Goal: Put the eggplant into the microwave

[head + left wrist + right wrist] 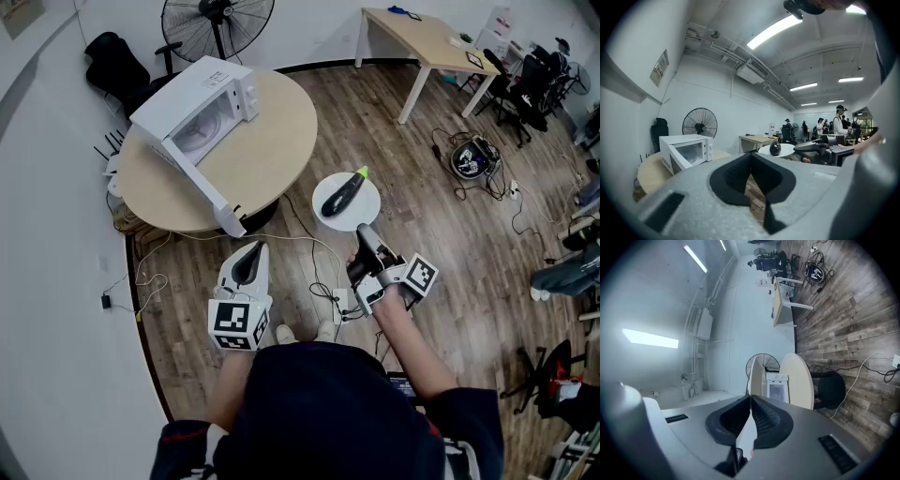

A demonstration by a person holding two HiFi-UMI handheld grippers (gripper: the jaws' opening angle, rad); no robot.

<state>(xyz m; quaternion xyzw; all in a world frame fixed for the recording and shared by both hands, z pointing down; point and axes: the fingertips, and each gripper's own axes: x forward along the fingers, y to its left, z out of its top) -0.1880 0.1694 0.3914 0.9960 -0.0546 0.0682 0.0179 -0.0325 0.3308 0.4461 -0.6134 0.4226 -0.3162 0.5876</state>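
Eggplant [342, 194] lies on the small white round bench [368, 211], about its middle, green stem toward the far edge; nothing grips it. Microwave [202, 117] stands on the large round wooden bench [281, 141], toward its far left edge, with the door [202, 178] swung wide open toward the near edge and the cavity showing nothing inside. Right gripper [361, 228] is level at the near edge of the small bench, just short of the eggplant; its jaws are pressed together with nothing between them. Contact with the bench rim cannot be judged. Left gripper [251, 248] is held low beside the near edge of the large bench, jaws likewise together and empty, pointed toward the microwave. Judgement: task barely begun. The door-open step looks done. Left to do: spread the right jaws, pinch the eggplant, carry it across, set it inside the cavity.
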